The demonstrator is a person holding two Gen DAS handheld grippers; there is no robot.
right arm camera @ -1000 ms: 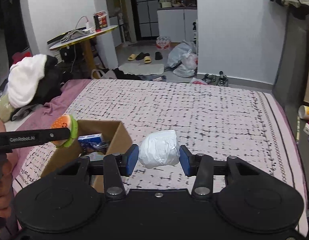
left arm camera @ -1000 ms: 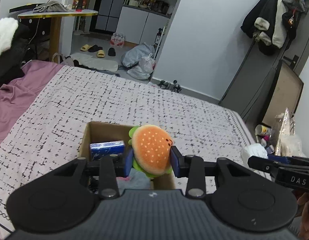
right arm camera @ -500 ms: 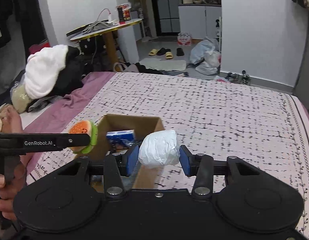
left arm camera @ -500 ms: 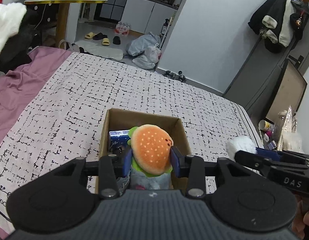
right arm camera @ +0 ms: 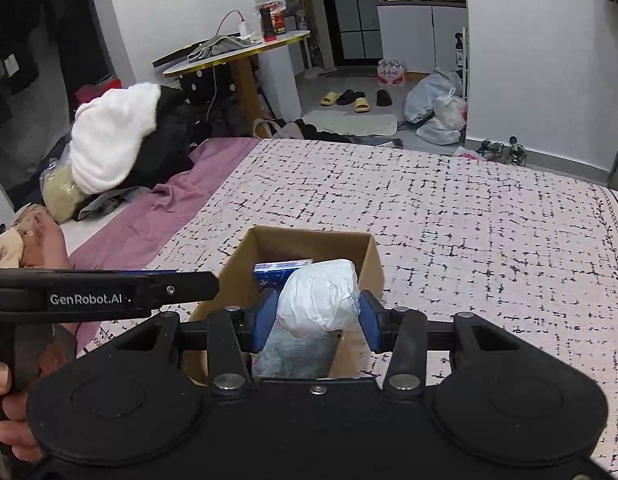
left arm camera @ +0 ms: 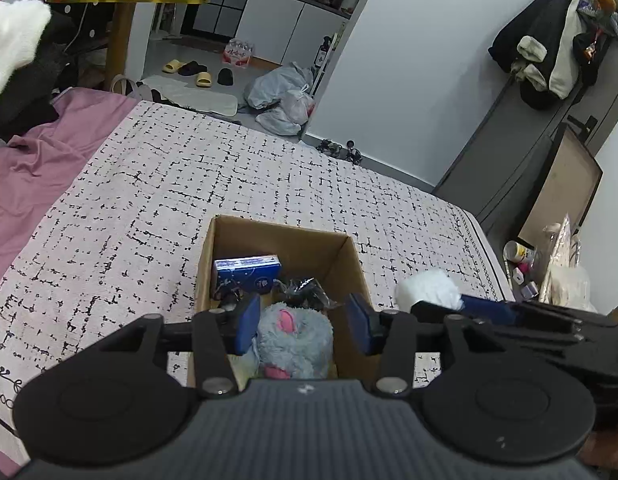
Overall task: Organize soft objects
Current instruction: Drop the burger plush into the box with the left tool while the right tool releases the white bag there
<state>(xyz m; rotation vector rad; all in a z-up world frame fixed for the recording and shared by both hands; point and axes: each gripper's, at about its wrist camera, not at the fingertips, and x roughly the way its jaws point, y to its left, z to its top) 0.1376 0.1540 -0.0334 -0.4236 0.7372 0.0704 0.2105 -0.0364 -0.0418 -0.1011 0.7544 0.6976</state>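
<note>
A cardboard box (left arm camera: pixel 351 258) stands open on a bed whose pink-white quilt (left arm camera: pixel 157 184) is crossed with broken black lines; a mauve sheet (left arm camera: pixel 33 160) lies along the quilt's left edge. The left gripper (left arm camera: pixel 303 322) hangs over the box with its blue pads spread wide and nothing between them. Directly below sits a grey plush toy (left arm camera: pixel 295 336) with pink patches, inside the box beside a blue packet (left arm camera: pixel 247 272) and some dark crinkled wrapping. The right gripper (right arm camera: pixel 317 316) is clamped on a white plastic-wrapped bundle (right arm camera: pixel 319 302), held above the box's near end (its far tip also shows at the right in the left wrist view). Beyond the bed: a yellow-rimmed round table (right arm camera: pixel 237 54), slippers (right arm camera: pixel 351 100) on a grey floor, filled plastic bags (right arm camera: pixel 437 108) against a pale wall, and coats (left arm camera: pixel 557 36) hung on a dark wardrobe.
</note>
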